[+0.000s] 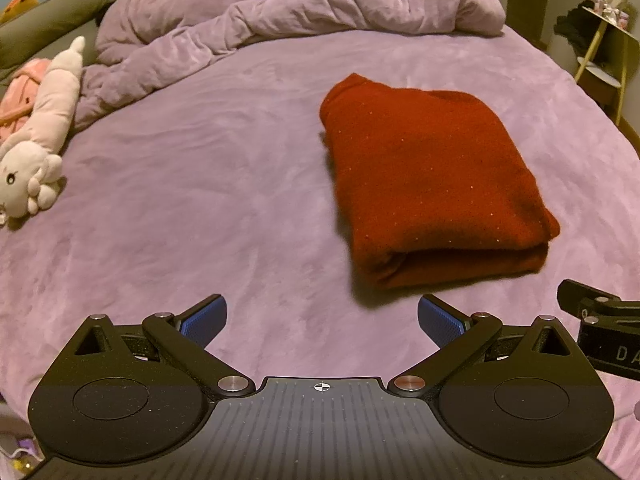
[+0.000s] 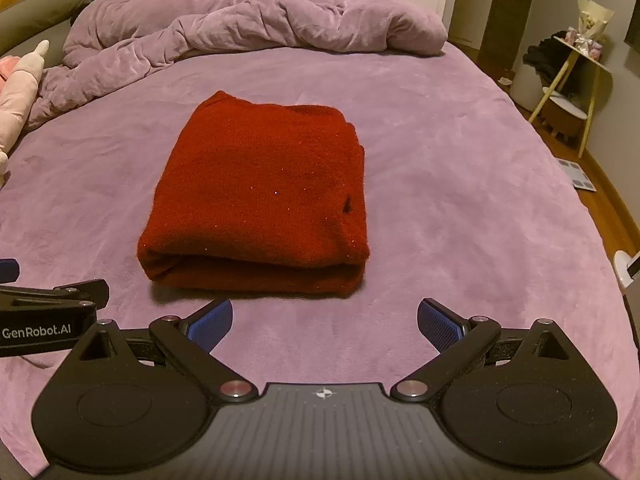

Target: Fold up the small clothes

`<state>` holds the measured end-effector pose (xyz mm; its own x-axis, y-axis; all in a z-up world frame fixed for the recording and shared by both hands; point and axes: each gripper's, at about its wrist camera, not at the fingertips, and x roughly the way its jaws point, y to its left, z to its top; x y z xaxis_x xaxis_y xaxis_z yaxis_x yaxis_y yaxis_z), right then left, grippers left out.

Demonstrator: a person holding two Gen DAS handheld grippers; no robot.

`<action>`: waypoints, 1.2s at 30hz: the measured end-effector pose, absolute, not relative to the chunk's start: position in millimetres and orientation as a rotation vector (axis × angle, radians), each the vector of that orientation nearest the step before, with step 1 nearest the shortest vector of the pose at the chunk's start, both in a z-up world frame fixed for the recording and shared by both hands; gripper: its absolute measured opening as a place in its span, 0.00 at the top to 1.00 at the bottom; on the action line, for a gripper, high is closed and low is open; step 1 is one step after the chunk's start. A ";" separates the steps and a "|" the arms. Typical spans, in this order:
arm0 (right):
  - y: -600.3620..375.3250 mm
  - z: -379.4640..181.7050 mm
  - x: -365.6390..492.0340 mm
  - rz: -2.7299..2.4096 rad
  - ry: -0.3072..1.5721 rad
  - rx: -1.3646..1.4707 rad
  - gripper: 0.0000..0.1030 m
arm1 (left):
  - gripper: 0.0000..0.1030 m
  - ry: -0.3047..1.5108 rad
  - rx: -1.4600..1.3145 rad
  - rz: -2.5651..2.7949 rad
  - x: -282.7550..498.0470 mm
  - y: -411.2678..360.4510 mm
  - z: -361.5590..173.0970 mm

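Note:
A dark red knitted garment lies folded into a thick rectangle on the purple bed sheet; its folded edge faces me. In the right wrist view the same red garment sits straight ahead, just beyond the fingertips. My left gripper is open with nothing between its blue pads, low over the sheet and to the near left of the garment. My right gripper is open too and holds nothing, close in front of the garment's near edge. Each gripper's body shows at the edge of the other's view.
A rumpled purple duvet is heaped along the far side of the bed. Pink and white plush toys lie at the left edge. A small yellow-legged side table stands on the wooden floor to the right of the bed.

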<state>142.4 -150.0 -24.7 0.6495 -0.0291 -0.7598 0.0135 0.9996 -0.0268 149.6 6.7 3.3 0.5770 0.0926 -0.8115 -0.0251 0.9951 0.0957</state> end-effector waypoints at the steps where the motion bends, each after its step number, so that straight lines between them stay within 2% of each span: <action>1: -150.1 -24.7 142.1 -0.024 0.862 -0.019 0.04 | 0.00 0.953 0.075 0.069 149.3 6.9 3.4; 36: -151.8 -28.0 141.8 -0.033 0.858 -0.022 0.04 | 0.00 0.963 0.072 0.054 146.9 6.7 -2.7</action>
